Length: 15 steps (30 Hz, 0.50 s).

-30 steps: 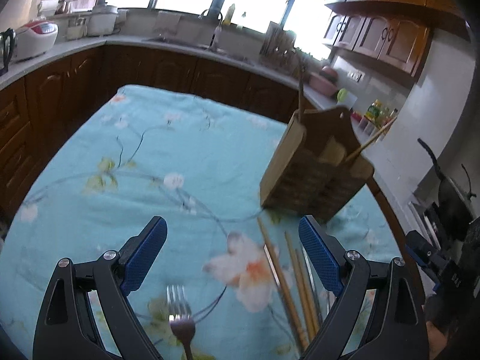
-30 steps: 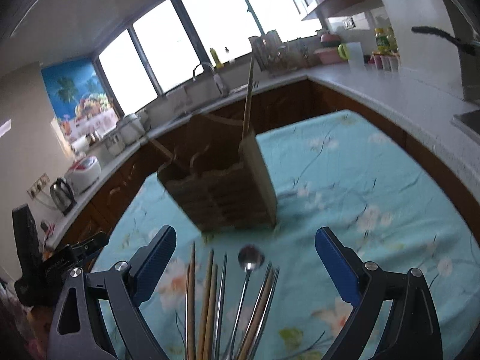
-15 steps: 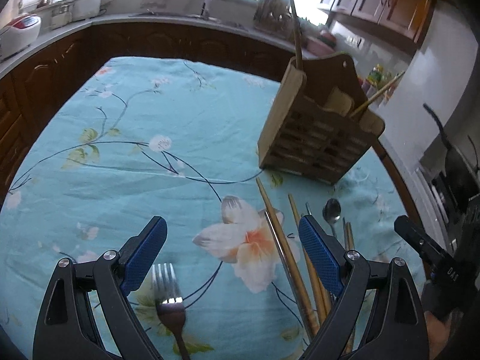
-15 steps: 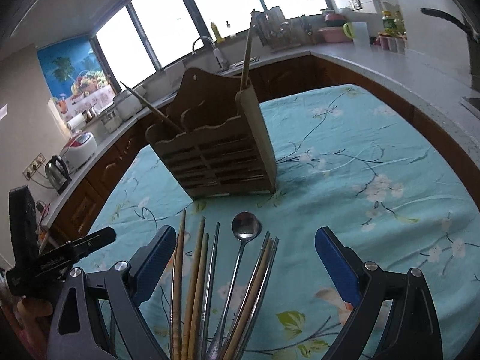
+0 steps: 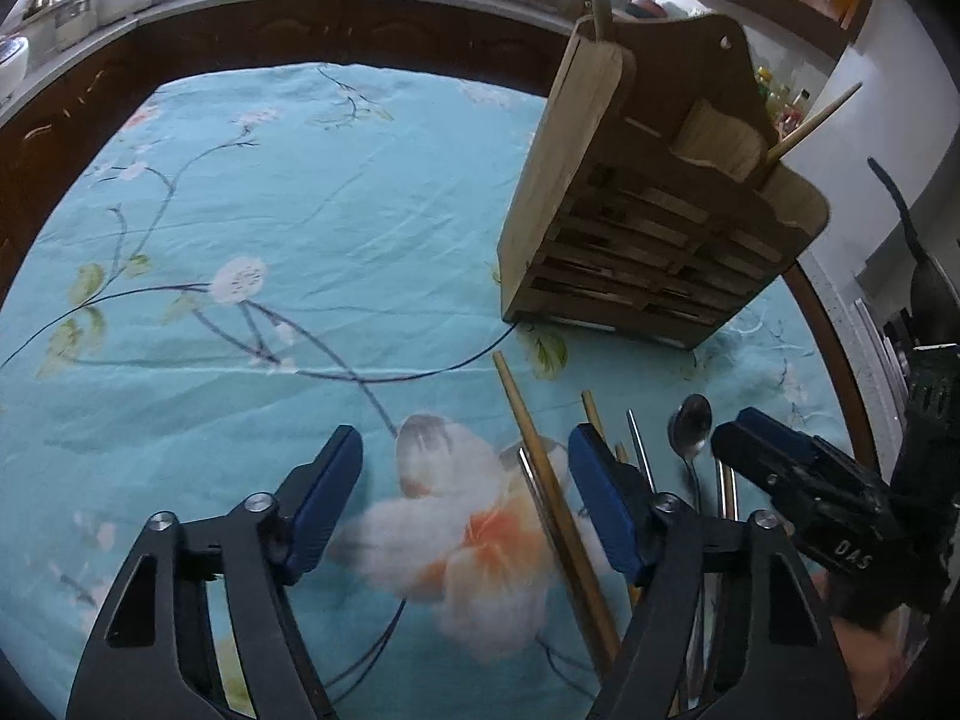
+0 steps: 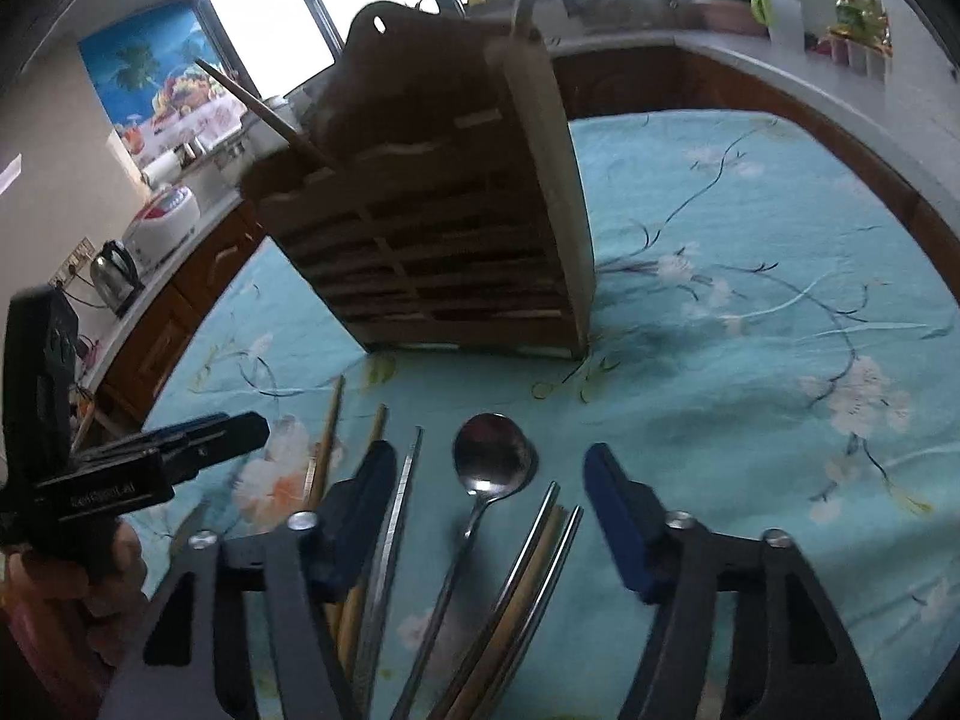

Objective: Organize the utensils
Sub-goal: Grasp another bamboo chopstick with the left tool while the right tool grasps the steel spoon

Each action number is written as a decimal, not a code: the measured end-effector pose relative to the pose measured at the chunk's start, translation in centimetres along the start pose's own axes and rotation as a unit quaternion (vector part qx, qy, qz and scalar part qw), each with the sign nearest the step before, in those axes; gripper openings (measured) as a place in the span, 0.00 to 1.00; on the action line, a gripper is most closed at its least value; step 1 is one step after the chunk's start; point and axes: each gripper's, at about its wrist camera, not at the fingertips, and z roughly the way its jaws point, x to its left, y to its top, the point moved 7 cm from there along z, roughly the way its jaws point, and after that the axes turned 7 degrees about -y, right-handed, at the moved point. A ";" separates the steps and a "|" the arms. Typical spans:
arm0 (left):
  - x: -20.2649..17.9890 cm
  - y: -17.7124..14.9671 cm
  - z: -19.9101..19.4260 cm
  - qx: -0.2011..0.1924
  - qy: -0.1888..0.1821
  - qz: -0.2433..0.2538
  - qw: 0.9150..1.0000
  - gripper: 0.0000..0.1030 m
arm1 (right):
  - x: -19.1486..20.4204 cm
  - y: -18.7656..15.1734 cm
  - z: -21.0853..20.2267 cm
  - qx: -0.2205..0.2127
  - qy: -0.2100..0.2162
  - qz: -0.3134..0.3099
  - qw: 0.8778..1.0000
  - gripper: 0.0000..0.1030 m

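— Where are the utensils sitting?

— In a loose row on the desk (image 5: 252,192), on the blue flowered cloth, just in front of the wooden holder (image 5: 654,204). There is a steel spoon (image 6: 493,456) in the middle, bowl towards the holder, a steel chopstick (image 6: 403,480) to one side of it, and more chopsticks, steel and wooden, on the other. Further over lies a long wooden chopstick (image 5: 540,462), its tip close to the holder's base.

— And the holder itself?

— Upright on the cloth, slatted front facing the tools. Two sticks poke out of its top already, one from each end.

— What is the left tool (image 5: 465,498) doing?

— Its jaws are closing, but they are at a middling width and the pads press on nothing. The long wooden chopstick and a steel one beside it lie on the cloth in the gap, nearer the right-hand pad.

— The right tool (image 6: 489,510)?

— Same story: jaws closing, not yet gripping. The spoon's handle, the steel chopstick and a few others run back between its pads, all flat on the cloth.

— Are the two tools close?

— Side by side. Each shows at the edge of the other's view, with a bit of the person's hand behind.
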 end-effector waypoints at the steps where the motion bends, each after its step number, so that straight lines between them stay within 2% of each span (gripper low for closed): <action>1: -0.1 0.2 0.5 0.005 -0.001 0.001 1.000 0.66 | -0.1 0.0 0.2 0.003 0.002 -0.001 1.000 0.57; 5: -0.5 0.9 2.2 0.017 0.005 0.008 1.000 0.64 | -0.2 0.0 1.5 0.022 0.016 -0.006 1.000 0.51; 7: -0.8 1.0 3.1 0.028 0.003 0.012 1.000 0.56 | -0.2 0.1 1.5 0.020 0.016 -0.012 1.000 0.49; 9: -1.4 1.1 3.6 0.028 0.016 0.029 0.999 0.54 | -0.1 0.2 1.6 0.021 0.017 -0.017 1.000 0.43; 11: -1.8 1.1 3.9 0.028 0.028 0.043 0.998 0.53 | -0.2 0.2 1.7 0.023 0.015 -0.020 0.999 0.30; 13: -2.2 1.1 4.1 0.025 0.040 0.056 0.997 0.46 | -0.3 0.2 1.9 0.022 0.018 -0.020 0.999 0.23; 14: -2.4 1.0 4.2 0.024 0.048 0.067 0.996 0.37 | -0.5 0.1 1.9 0.024 0.022 -0.017 0.999 0.15; 15: -2.7 0.9 4.3 0.023 0.061 0.084 0.994 0.27 | -0.5 0.1 1.9 0.025 0.023 -0.015 0.999 0.12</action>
